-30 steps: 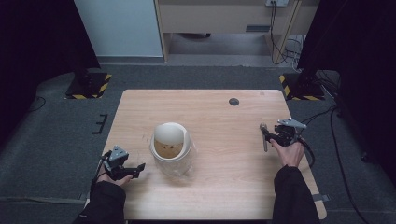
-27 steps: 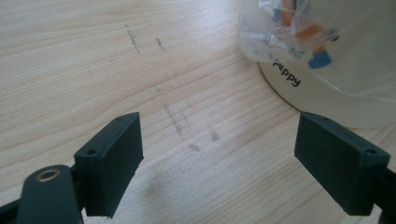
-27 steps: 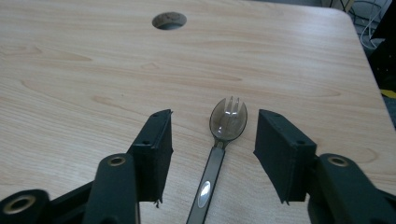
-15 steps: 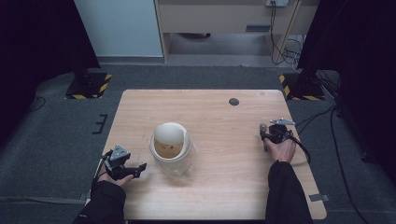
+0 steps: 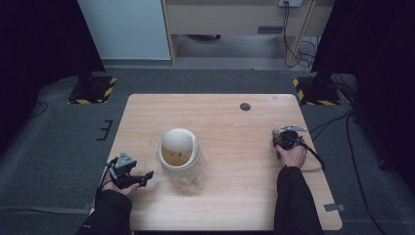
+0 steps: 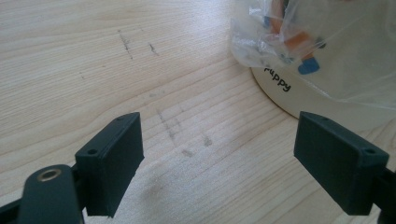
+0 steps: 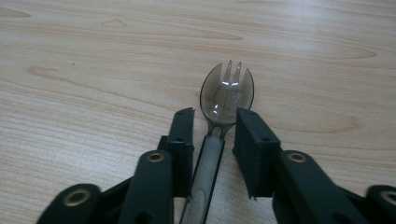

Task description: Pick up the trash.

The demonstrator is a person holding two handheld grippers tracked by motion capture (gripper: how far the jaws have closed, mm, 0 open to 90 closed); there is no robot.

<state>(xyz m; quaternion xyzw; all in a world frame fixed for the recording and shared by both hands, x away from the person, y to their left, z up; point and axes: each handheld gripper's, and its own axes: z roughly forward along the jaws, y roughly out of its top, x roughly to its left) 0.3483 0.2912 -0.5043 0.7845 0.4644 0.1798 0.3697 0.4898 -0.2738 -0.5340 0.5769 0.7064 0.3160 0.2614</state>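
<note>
A clear smoky plastic spork [image 7: 227, 91] lies flat on the wooden table [image 5: 230, 122], bowl end pointing away. My right gripper [image 7: 215, 121] straddles its handle, jaws a little apart with a thin gap on each side; in the high view this gripper [image 5: 278, 139] rests low at the table's right. A white paper bowl [image 5: 178, 147] with brown contents stands mid-table, wrapped in a clear plastic bag [image 6: 336, 51]; its printed base [image 6: 299, 93] shows in the left gripper view. My left gripper [image 5: 144, 177] is open and empty [image 6: 219, 135], just left of the bowl.
A small dark round grommet [image 5: 245, 106] sits near the table's far edge. Cables trail from both grippers over the table's sides. Dark carpet surrounds the table, with striped stand feet [image 5: 93, 90] at the far corners.
My right gripper has come down towards the table and back a little with the spork, which now lies on the wood. The left gripper has hardly moved.
</note>
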